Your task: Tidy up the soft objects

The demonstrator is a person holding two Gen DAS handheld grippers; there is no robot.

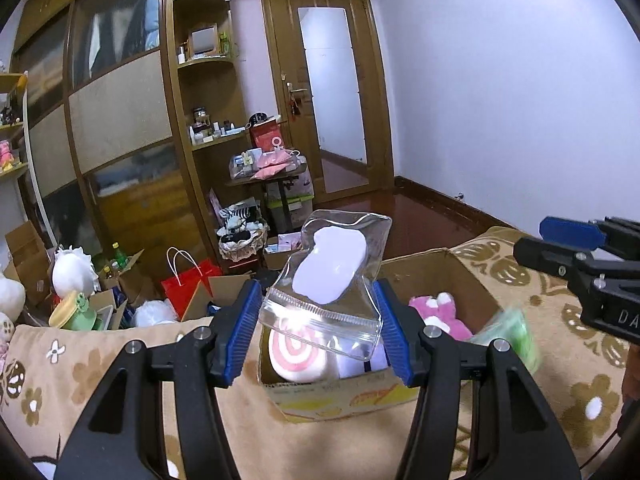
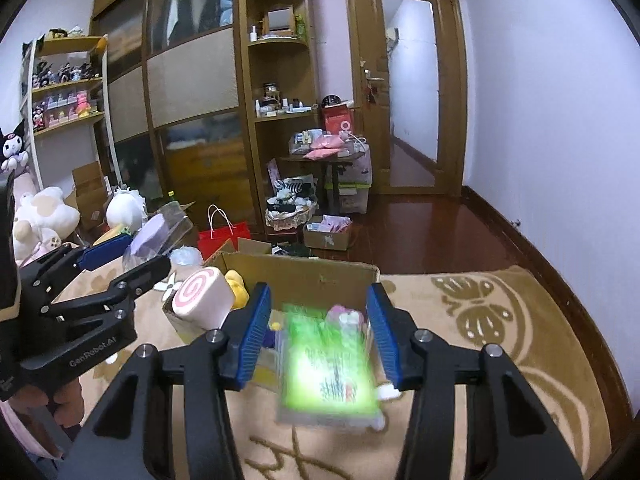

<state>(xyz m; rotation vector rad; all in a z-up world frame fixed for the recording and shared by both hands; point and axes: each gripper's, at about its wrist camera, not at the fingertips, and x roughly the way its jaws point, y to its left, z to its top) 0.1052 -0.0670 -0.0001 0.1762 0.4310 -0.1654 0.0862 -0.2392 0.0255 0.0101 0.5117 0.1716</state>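
Observation:
My left gripper (image 1: 318, 320) is shut on a clear zip pouch (image 1: 328, 276) with a pale lilac soft piece inside, held above the cardboard box (image 1: 332, 398) on the bed. In the box lie a pink swirl roll cushion (image 1: 296, 354) and a pink plush (image 1: 438, 312). My right gripper (image 2: 320, 334) is open; a blurred green packet (image 2: 326, 364) is between its fingers, over the box's near edge (image 2: 304, 272), apparently free of the pads. The left gripper also shows at the left of the right wrist view (image 2: 124, 256), holding the pouch (image 2: 154, 238).
The bed has a tan flowered blanket (image 1: 560, 360). Beyond it the floor holds a red paper bag (image 1: 192, 284), open cartons, white plush toys (image 2: 44, 216) and a basket (image 1: 242, 240). A wardrobe, shelves and a door stand behind.

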